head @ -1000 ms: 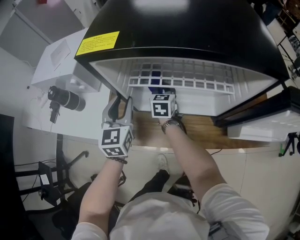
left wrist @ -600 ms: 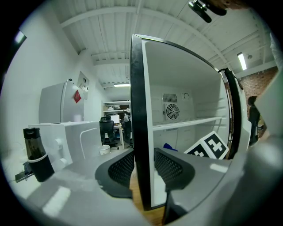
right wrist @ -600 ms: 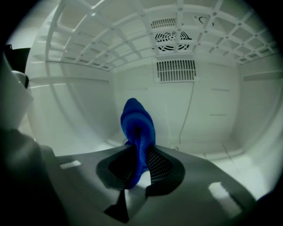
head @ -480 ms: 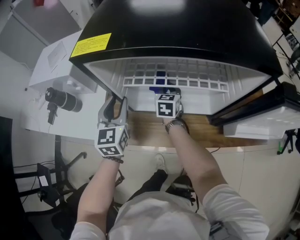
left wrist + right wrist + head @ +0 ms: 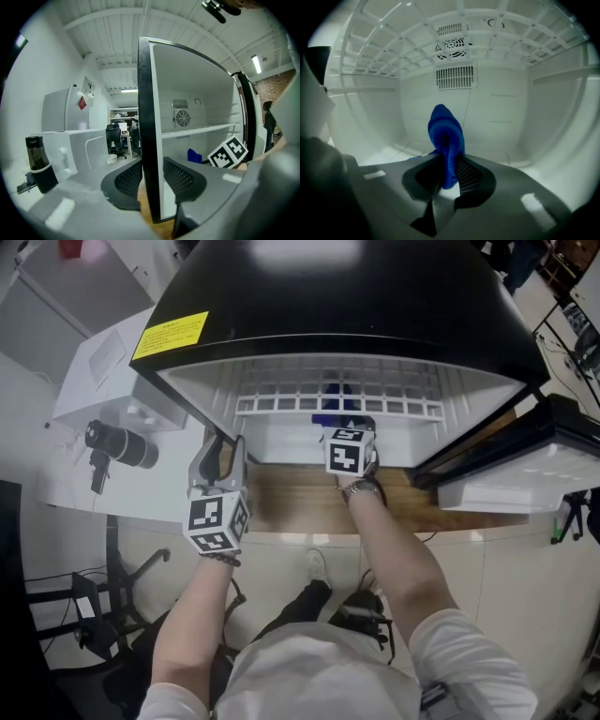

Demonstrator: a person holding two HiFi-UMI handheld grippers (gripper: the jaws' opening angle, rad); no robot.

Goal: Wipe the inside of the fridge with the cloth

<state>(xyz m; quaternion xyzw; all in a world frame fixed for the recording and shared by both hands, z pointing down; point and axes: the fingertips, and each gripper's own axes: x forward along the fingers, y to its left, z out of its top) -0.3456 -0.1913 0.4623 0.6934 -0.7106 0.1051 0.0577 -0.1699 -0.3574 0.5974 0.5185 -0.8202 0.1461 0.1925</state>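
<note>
The right hand-held gripper (image 5: 447, 177) is clenched on the blue cloth (image 5: 446, 133), a folded wad of which stands out past the pads into the fridge (image 5: 356, 296). Its own view looks into the white lower compartment, under the wire shelf (image 5: 454, 28) and towards the slotted vent (image 5: 457, 77) on the back wall; whether the cloth touches any surface there I cannot tell. From above, only this gripper's marker cube (image 5: 349, 451) and a scrap of blue show at the fridge mouth, the forearm reaching in over the wooden table (image 5: 300, 507) in front. The left hand-held gripper (image 5: 149, 180) is at the fridge's left front corner, its jaws closed either side of the black front edge of the left side wall (image 5: 144, 117), pads snug against it. That gripper's view takes in what the head view misses: the fridge interior side-on with a round fan grille (image 5: 183, 118) on the back wall. It also shows a dark bottle (image 5: 40, 161) left of the fridge and, beyond that, a second white fridge (image 5: 61, 112) and an office chair (image 5: 114, 136) farther back. The head view alone shows the fridge's black top with a yellow label (image 5: 171, 335) near its left edge. The open door (image 5: 525, 474) swings out on the fridge's right, and a white box (image 5: 103, 371) sits to its left.
</note>
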